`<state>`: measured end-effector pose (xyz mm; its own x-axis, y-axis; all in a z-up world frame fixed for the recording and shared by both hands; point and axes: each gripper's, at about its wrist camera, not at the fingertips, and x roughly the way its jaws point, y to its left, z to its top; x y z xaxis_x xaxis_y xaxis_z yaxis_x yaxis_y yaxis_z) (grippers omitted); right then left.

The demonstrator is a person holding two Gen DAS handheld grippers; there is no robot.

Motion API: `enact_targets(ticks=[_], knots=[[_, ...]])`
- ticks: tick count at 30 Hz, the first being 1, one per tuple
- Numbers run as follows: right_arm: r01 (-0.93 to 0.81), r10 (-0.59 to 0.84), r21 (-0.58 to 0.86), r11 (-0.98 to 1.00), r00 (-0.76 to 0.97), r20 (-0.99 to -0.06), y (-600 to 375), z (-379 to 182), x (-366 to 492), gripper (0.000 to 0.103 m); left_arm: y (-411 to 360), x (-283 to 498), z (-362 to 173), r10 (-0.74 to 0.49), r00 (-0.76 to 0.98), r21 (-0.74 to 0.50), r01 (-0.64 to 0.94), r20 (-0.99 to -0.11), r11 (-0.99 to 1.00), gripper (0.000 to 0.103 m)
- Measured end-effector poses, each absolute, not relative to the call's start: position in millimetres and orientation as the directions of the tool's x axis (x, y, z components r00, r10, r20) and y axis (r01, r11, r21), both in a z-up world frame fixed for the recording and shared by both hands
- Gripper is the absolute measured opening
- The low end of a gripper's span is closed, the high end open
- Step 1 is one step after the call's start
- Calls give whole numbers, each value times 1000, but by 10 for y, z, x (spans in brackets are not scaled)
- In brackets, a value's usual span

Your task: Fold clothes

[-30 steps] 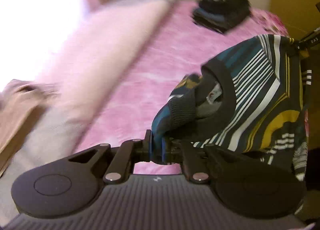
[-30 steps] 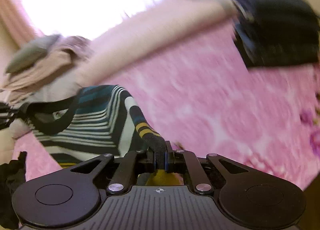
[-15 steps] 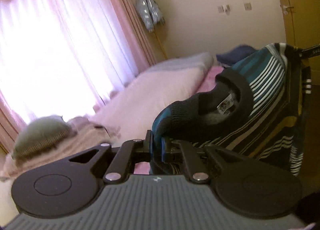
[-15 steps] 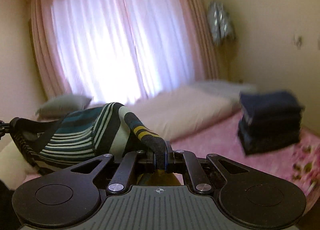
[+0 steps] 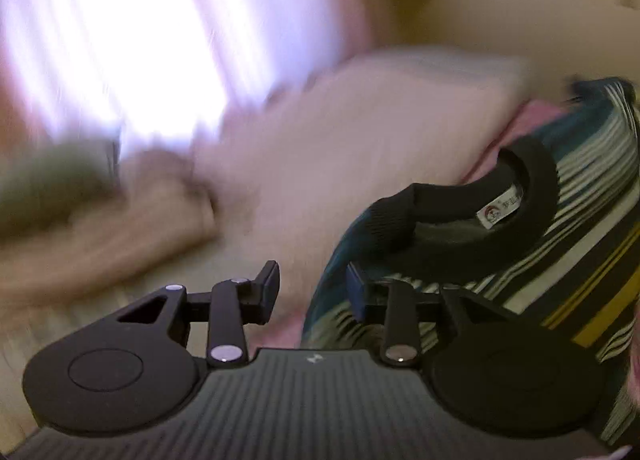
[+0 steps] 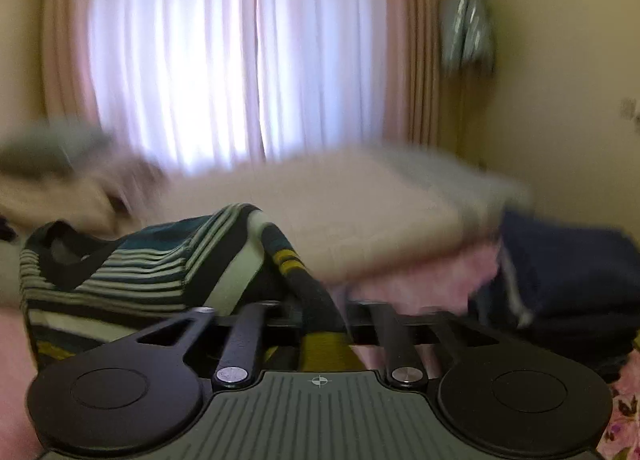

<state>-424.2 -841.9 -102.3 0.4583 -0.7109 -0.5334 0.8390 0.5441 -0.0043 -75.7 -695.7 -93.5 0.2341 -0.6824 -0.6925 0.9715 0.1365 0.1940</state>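
A striped knit sweater [image 5: 560, 260] in teal, white, black and mustard, with a black collar and a neck label, hangs low on the right of the left wrist view. My left gripper [image 5: 312, 292] is opening. The sweater's edge rests against the right finger [image 5: 356, 296], and no pad presses on it. In the right wrist view the same sweater [image 6: 140, 268] slumps at the left. A dark strip of it with yellow bands drapes through my right gripper [image 6: 320, 312], whose jaws are opening wide and no longer pinch it.
A bed with a pink sheet [image 6: 400, 284] and a folded pale quilt [image 6: 380, 212] lies ahead. Dark blue folded clothes [image 6: 568, 280] are stacked at the right. Beige garments [image 5: 120, 228] and a grey-green pillow [image 5: 44, 180] lie at the left. A curtained window [image 6: 240, 60] stands behind.
Both grippers were shut on the sweater's shoulders. Now both sets of jaws have parted and the sweater sags out of them. Both views have swung and blurred.
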Motion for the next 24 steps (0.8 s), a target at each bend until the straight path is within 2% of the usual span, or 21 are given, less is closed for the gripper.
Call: enact_targets(ticks=[1,2,3,5,9,13,16,20,22,24], knots=[[839,-698,-6,544,449,-558,-8562,-1236,-4172,90,-7003,-771,-1155,-653,228,179,974,-722,142,32],[838,-684,-7,546,440,-582,-8698,-1446,-4105,91,-6972,-793,-1343,-625,219,173,976,-749,135,33],[828,-655,2,560,444,-611,-8722,-1610,-4074,91,-6872,-815,-1539,-593,213,168,977,-776,131,35],[810,-580,37,585,450,-679,-8722,-1929,-4026,91,-6590,-845,-1918,-516,198,148,979,-833,138,48],[775,-373,147,615,450,-812,-8357,-2466,-4037,91,-5913,-872,-2543,-349,129,65,980,-928,188,48],[761,-198,217,611,412,-889,-7766,-2873,-4228,91,-5443,-1057,-2980,-233,103,71,987,-967,143,49],[789,-106,243,564,361,-926,-7263,-3162,-4523,91,-5177,-1135,-3161,-216,92,75,994,-972,85,47],[852,-59,257,456,318,-946,-6860,-3407,-4827,91,-4984,-1253,-3015,-342,-60,-84,995,-938,56,48],[870,-51,276,408,324,-945,-6696,-3440,-4948,91,-4899,-1332,-3012,-370,-132,-148,989,-920,14,53],[873,-51,307,378,351,-935,-6576,-3493,-5004,91,-4877,-1422,-3158,-336,-120,-115,993,-934,-34,56]])
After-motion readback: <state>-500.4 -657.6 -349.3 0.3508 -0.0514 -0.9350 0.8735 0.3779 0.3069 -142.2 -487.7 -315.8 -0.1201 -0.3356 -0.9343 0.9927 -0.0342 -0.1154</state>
